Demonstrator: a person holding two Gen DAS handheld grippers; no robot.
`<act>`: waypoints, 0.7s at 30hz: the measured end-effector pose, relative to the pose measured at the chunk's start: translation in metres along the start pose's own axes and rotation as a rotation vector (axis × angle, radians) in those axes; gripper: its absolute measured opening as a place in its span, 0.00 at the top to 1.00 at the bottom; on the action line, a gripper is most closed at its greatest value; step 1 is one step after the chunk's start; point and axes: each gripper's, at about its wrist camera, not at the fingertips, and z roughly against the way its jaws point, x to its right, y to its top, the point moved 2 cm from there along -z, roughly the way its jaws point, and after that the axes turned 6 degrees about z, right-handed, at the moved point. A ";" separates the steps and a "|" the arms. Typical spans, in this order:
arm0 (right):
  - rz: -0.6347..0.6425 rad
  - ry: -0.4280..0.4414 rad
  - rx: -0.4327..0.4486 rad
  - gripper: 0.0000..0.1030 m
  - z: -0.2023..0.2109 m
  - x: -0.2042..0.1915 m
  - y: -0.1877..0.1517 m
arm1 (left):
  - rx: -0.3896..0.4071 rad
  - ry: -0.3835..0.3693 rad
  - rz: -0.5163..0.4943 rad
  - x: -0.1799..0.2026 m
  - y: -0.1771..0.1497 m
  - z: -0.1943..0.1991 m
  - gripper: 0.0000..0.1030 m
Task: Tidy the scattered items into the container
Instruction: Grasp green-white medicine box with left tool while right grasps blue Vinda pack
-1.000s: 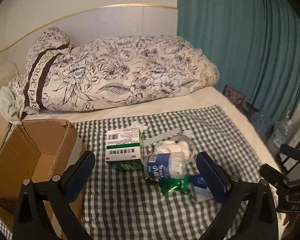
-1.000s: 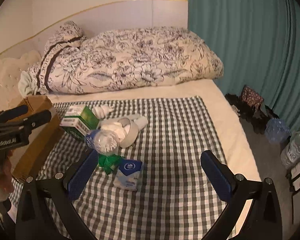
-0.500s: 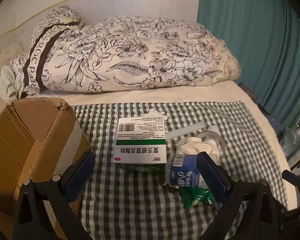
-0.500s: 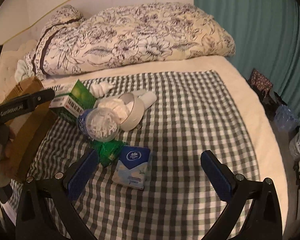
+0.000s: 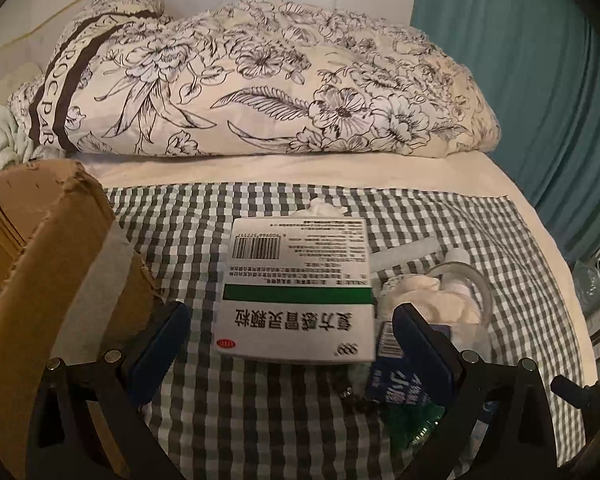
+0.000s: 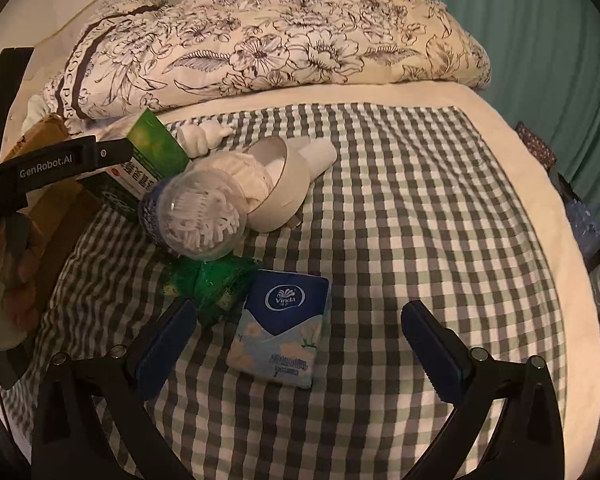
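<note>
Left gripper (image 5: 292, 336) open around a medicine box (image 5: 296, 292); cardboard box (image 5: 48, 264) at nine o'clock. Right gripper (image 6: 300, 332) open above a tissue pack (image 6: 282, 332) on the bed (image 6: 420, 208).

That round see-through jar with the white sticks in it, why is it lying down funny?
The cotton swab jar has tipped onto its side, leaning on a green packet and against the medicine box. It belongs upright or in the cardboard box. Its lid looks on; nothing has spilled.
</note>
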 end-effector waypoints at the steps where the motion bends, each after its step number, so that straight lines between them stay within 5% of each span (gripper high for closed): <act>1: 0.000 0.000 -0.004 0.00 -0.004 -0.001 0.000 | -0.005 -0.003 0.002 -0.001 0.000 -0.004 0.00; 12: -0.011 -0.026 -0.093 0.00 -0.042 -0.002 -0.009 | -0.050 -0.007 0.034 -0.006 -0.005 -0.034 0.01; 15: -0.009 -0.035 -0.110 0.00 -0.048 0.000 -0.015 | -0.045 -0.021 0.033 -0.005 -0.007 -0.035 0.19; 21: -0.020 -0.025 -0.088 0.02 -0.045 0.005 -0.017 | -0.046 -0.037 0.060 -0.006 -0.005 -0.030 0.23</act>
